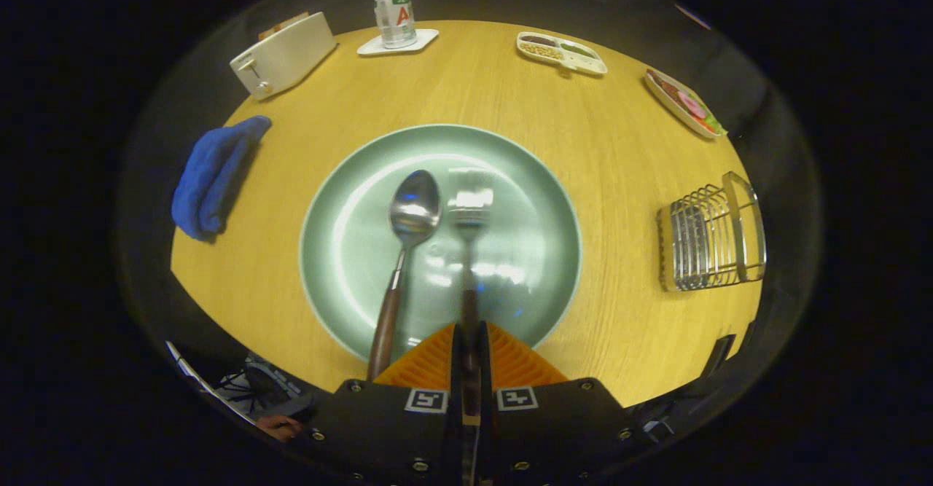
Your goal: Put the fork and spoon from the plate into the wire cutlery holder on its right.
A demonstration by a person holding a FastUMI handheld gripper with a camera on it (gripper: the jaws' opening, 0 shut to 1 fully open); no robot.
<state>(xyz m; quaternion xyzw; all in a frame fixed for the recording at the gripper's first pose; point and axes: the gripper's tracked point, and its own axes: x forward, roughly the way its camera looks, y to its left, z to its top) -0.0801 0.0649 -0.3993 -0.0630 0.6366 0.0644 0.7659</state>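
A pale green plate point(539, 253) lies on the wooden table just ahead of my fingers. A spoon point(412, 216) with a brown handle rests on the plate, its handle reaching over the near rim to the left of my fingers. The fork point(470, 213) points straight away from me over the plate, and its brown handle runs back between my fingers. My gripper point(469, 340) is shut on that handle. The fork's head looks blurred and seems held above the plate. The wire cutlery holder point(711, 234) stands to the right of the plate, with bare table between them.
A blue cloth point(211, 176) lies left of the plate. At the table's far side stand a white toaster point(284, 56), a can point(394, 12) on a white coaster, a divided snack tray point(561, 52) and a dish of food point(685, 103). A hand point(280, 425) shows near me.
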